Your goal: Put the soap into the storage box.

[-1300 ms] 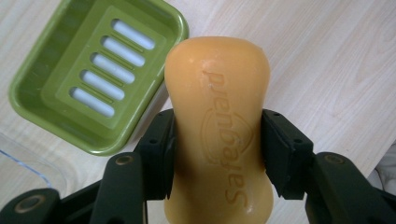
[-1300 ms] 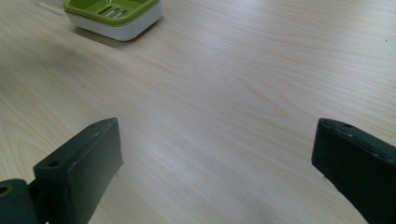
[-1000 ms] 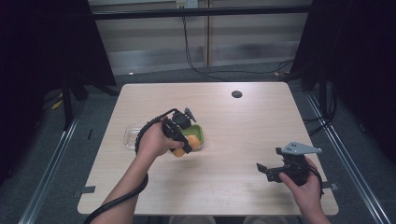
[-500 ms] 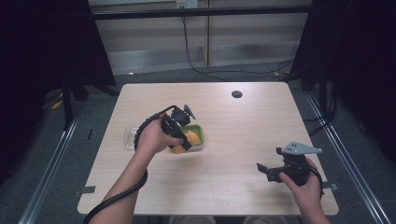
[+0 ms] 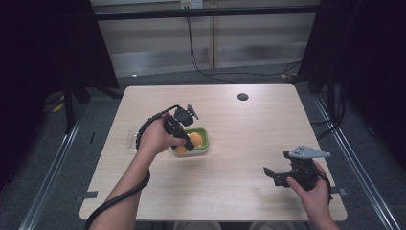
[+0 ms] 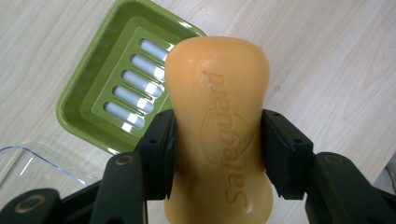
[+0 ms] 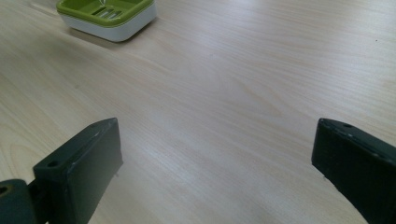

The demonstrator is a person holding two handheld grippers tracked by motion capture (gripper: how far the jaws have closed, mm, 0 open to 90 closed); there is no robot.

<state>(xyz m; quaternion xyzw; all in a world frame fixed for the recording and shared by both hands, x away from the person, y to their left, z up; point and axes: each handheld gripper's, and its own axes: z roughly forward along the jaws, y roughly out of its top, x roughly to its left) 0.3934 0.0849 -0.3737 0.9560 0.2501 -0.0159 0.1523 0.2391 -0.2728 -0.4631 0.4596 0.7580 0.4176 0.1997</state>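
An orange soap bar (image 6: 217, 121) stamped with a brand name stands upright between the jaws of my left gripper (image 6: 217, 140), which is shut on its narrow waist. Just behind and below it lies a green soap dish (image 6: 107, 70) with a slotted floor and nothing in it. In the high view the left gripper (image 5: 186, 141) holds the soap bar (image 5: 190, 142) at the soap dish (image 5: 205, 137), left of the table's middle. My right gripper (image 5: 270, 175) rests low near the front right corner, jaws wide apart. The right gripper (image 7: 217, 163) has only bare wood between its jaws, with the soap dish (image 7: 109, 14) far off.
A clear plastic tray (image 5: 130, 142) lies just left of the dish, under my left hand; its corner (image 6: 37, 161) shows beside the left jaw. A dark round cable hole (image 5: 242, 96) sits near the far edge. The light wooden table (image 5: 249, 139) is bare between dish and right gripper.
My left hand has shifted slightly away from the person, still gripping the soap beside the dish. The right hand has stayed where it was.
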